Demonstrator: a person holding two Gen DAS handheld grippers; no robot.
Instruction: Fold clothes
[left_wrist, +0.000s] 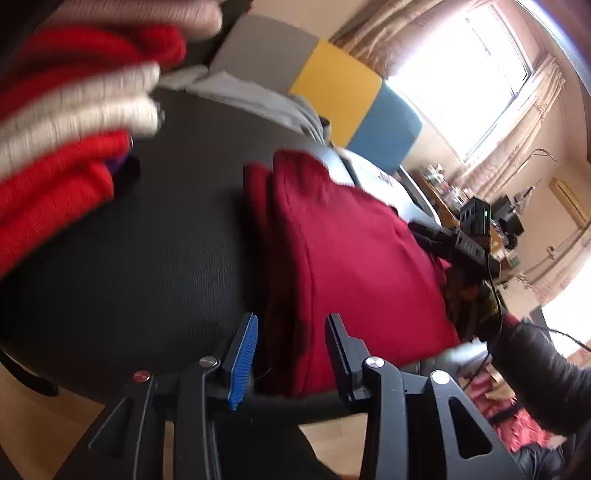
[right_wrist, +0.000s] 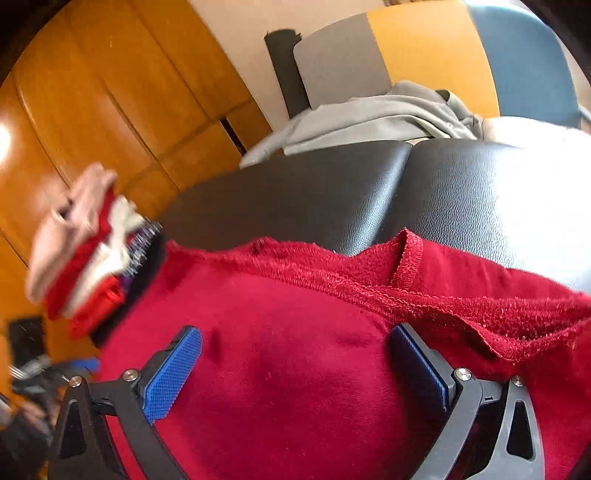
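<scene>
Blue-padded fingers of the right gripper (right_wrist: 295, 365) spread wide over the dark red garment (right_wrist: 295, 369), nothing pinched between them. Left gripper (left_wrist: 291, 354) stands apart too, straddling the garment's folded edge at the near rim of the black leather seat (left_wrist: 147, 258). Folded red-and-white stack (left_wrist: 62, 129) sits alongside, blurred.

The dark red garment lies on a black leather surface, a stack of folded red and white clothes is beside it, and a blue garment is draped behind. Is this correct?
Not quite: the draped garment behind is grey, not blue; the right wrist view shows it plainly. Blue belongs to the panel behind it. The rest holds: the dark red garment lies on the black leather surface, and the stack of folded clothes is beside it.
</scene>
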